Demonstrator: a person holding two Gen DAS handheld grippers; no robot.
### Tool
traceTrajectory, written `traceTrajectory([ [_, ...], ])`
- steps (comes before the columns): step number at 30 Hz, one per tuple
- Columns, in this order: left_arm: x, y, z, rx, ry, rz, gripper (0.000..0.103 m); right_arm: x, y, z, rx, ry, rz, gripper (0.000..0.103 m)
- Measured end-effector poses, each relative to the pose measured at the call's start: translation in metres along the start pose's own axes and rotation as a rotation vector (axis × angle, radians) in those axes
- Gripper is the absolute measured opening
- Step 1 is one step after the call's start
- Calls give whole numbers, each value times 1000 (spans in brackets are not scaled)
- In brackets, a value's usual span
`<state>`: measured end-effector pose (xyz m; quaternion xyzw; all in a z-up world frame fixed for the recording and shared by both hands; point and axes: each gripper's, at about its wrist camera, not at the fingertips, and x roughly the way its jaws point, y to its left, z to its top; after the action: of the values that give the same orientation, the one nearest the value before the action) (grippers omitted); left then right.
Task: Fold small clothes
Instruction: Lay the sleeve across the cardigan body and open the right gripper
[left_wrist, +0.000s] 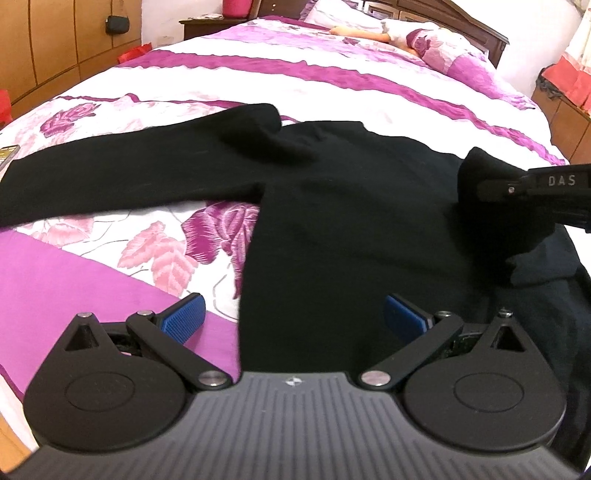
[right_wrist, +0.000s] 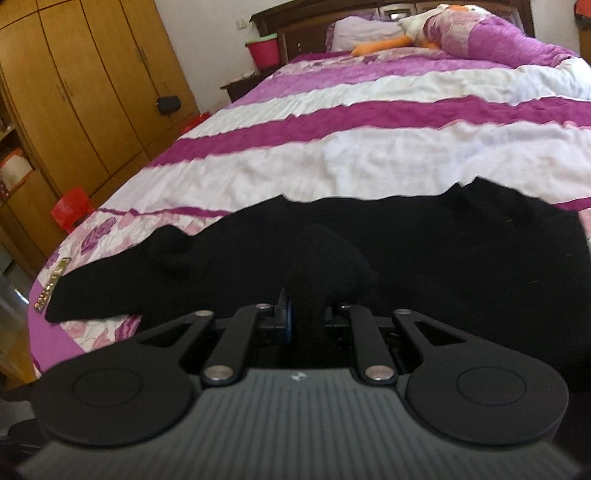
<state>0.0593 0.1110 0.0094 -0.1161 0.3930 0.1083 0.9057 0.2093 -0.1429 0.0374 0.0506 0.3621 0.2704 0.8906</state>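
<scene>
We see the widest open stretch of bed (left_wrist: 295, 92) toward twelve o'clock, beyond the black sweater (left_wrist: 351, 221), all flat striped quilt up to the pillows (left_wrist: 436, 44). In the left wrist view, bare quilt also lies at nine o'clock, under the sweater's outstretched sleeve (left_wrist: 110, 177). The left gripper (left_wrist: 293, 317) is spread wide just above the sweater's near edge, with nothing between its fingers. At three o'clock the right gripper (left_wrist: 491, 188) blocks the way, clamped on a raised bunch of fabric. A small gold-patterned object (right_wrist: 51, 284) lies at the bed's left edge beside the sleeve end. The wardrobe (right_wrist: 74, 92) stands past that edge.
</scene>
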Motion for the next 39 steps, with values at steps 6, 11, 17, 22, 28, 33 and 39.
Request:
traceTrajectory([
  [6, 4, 7, 0, -15, 7, 8, 103, 14, 13, -2, -25, 24, -1, 16],
  [11, 5, 8, 0, -16, 6, 12, 103, 20, 17, -5, -36, 33, -14, 18],
  [17, 2, 8, 0, -15, 3, 16, 103, 22, 25, -7, -66, 33, -27, 29],
  [22, -1, 8, 0, -15, -2, 19, 103, 17, 32, -8, -84, 2, -16, 35],
  [28, -6, 7, 0, -9, -12, 25, 103, 9, 39, -8, -95, -14, -10, 39],
  [33, -10, 4, 1, -3, -21, 24, 103, -1, 42, -9, -100, -24, -25, 52],
  [39, -13, -5, 4, 21, -26, 25, 103, -14, 39, -9, -94, -39, -9, 52],
])
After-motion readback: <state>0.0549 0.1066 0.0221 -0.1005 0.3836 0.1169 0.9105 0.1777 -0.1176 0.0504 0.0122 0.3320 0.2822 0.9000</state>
